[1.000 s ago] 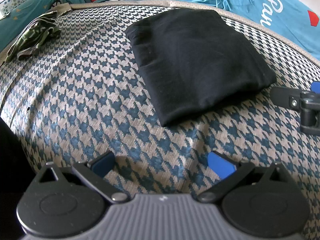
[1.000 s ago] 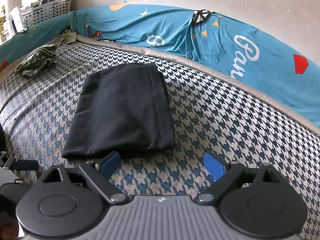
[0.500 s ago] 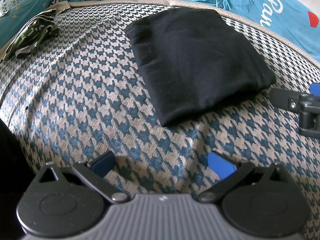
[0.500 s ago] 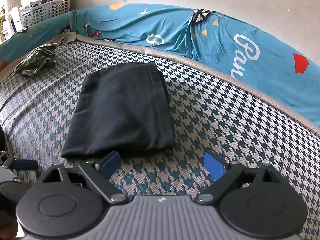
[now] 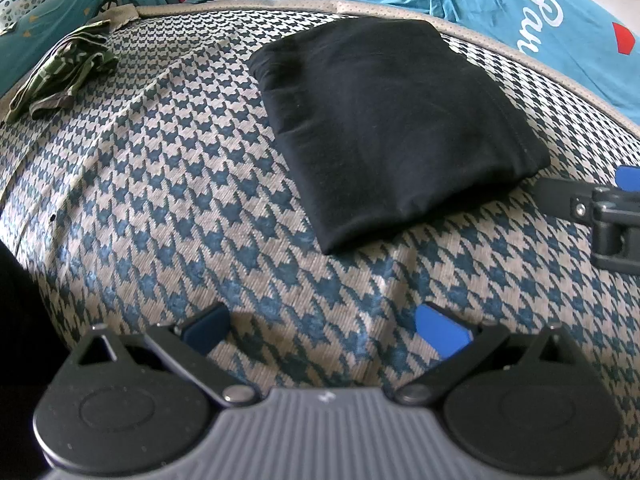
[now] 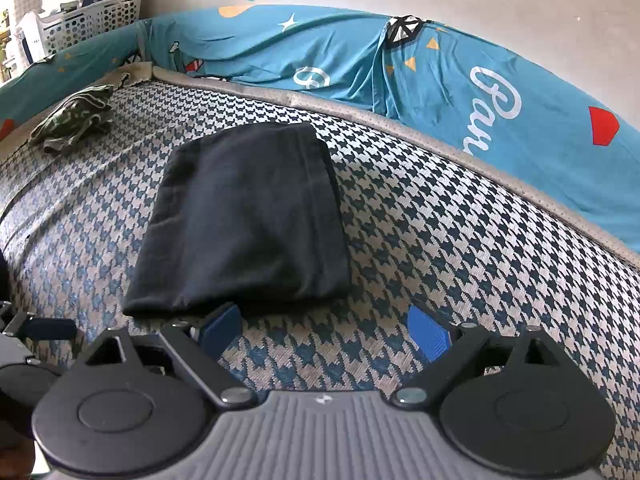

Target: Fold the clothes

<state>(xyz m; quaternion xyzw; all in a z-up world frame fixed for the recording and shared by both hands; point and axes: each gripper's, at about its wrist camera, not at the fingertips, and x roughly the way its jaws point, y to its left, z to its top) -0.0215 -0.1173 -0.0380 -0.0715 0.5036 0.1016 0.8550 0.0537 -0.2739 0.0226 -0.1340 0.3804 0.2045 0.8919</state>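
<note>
here, folded black garment (image 5: 392, 128) flat on houndstooth mattress (image 5: 168, 184), left gripper (image 5: 324, 326) and right gripper (image 6: 324, 330) both wide, empty

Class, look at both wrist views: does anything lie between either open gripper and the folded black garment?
Nothing visible does. Only bare houndstooth cover lies between the left gripper and the black garment. The right gripper sits right at the garment's near edge, jaws open and empty.

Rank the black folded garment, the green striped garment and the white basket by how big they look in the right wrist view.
1. black folded garment, clearly largest.
2 and 3. white basket and green striped garment look about alike; the basket sits farther back and is partly cut off, so no ranking there.
</note>
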